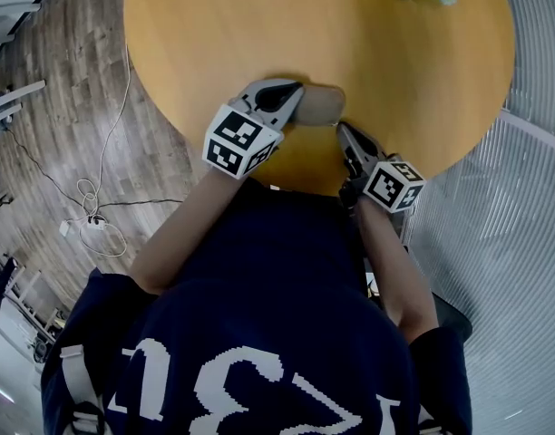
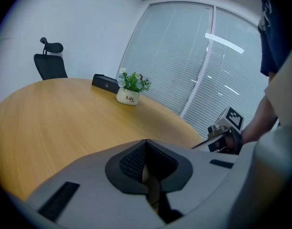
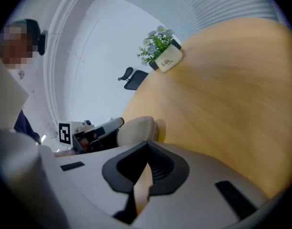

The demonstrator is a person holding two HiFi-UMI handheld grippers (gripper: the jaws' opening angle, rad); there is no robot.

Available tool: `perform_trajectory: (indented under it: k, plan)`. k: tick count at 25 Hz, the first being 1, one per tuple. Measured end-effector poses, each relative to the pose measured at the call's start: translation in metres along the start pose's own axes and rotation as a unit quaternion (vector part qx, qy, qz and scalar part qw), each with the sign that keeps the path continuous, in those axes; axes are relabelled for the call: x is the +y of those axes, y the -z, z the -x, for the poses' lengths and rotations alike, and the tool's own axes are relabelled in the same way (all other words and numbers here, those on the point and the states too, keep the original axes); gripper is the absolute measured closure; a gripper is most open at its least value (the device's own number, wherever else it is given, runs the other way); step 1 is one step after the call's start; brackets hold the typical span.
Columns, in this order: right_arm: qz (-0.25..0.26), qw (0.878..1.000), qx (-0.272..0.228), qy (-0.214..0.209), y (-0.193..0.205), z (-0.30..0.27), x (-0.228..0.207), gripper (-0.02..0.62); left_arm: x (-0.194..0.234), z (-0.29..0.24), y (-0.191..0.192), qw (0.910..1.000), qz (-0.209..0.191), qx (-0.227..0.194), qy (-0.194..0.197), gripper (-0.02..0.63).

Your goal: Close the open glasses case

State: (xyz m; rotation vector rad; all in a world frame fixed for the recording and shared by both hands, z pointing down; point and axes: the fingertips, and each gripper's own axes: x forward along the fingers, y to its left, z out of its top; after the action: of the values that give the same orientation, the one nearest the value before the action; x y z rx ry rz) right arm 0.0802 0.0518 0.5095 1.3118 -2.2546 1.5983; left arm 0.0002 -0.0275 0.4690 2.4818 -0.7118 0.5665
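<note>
Wooden round table over plank floor; left tool and right tool closed beside glasses case.

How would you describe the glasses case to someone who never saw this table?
Start at the round wooden table. At its near edge, by the person, lies the glasses case. It is beige and oblong, unlike the white flower pot opposite.

Matt beige case, smooth wooden table
</note>
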Motion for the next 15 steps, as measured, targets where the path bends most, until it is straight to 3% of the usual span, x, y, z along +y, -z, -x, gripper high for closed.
perform_trajectory:
  k: [6, 8, 10, 12, 15]
  plan:
    - [0.035, 0.999, -0.014, 0.017, -0.008, 0.002, -0.002, 0.575, 0.003, -0.001, -0.001, 0.9998, 0.017, -0.006, -0.010, 0.594]
    - [0.099, 0.995, 0.008, 0.026, -0.004, 0.003, -0.002, 0.574, 0.005, -0.003, -0.002, 0.9995, 0.027, -0.006, -0.015, 0.594]
    - [0.210, 0.975, 0.058, 0.032, 0.007, 0.003, 0.003, 0.574, 0.006, -0.003, -0.001, 0.9992, 0.035, -0.002, -0.020, 0.594]
    - [0.318, 0.942, 0.107, 0.029, 0.017, 0.003, 0.013, 0.574, 0.007, -0.002, -0.002, 0.9989, 0.040, 0.002, -0.024, 0.594]
    - [0.414, 0.898, 0.144, 0.022, 0.029, 0.003, 0.025, 0.574, 0.004, -0.002, -0.002, 0.9987, 0.039, 0.028, -0.015, 0.594]
